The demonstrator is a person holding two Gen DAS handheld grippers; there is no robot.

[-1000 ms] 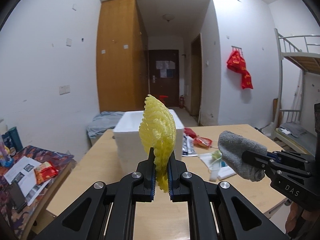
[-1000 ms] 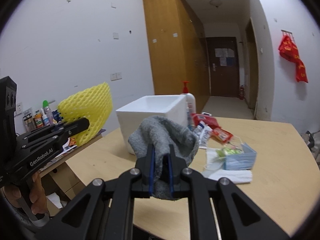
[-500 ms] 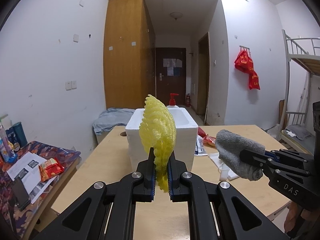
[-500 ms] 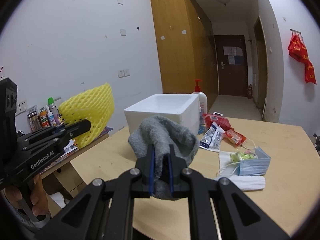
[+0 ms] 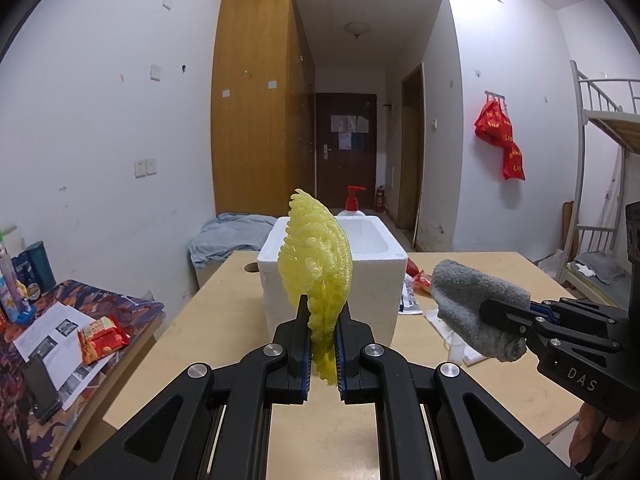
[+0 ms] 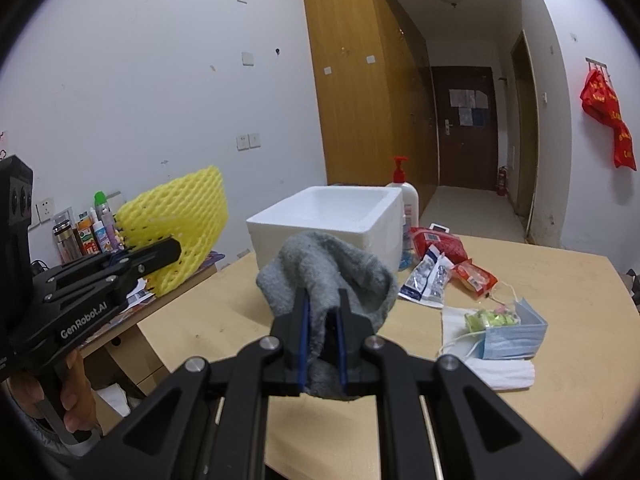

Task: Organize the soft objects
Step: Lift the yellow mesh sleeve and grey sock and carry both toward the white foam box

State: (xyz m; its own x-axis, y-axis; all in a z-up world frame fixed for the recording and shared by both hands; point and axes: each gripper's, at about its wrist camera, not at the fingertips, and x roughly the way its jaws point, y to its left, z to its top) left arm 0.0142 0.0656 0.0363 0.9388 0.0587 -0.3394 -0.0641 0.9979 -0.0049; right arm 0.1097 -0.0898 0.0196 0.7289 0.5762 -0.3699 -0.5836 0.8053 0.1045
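Note:
My left gripper is shut on a yellow foam net sleeve, which stands upright between its pads, in front of an open white foam box on the wooden table. My right gripper is shut on a folded grey sock. In the left wrist view the grey sock and the right gripper are at the right, level with the box. In the right wrist view the yellow foam net sleeve and the left gripper are at the left, short of the white foam box.
Behind the box stands a pump bottle. Snack packets, a blue face mask and white tissues lie on the table's right part. A side table with papers and bottles is at the left. A hand holds the left gripper.
Both grippers have drawn closer to the white box, which now looks larger and more central. Each keeps its grip on its object unchanged.

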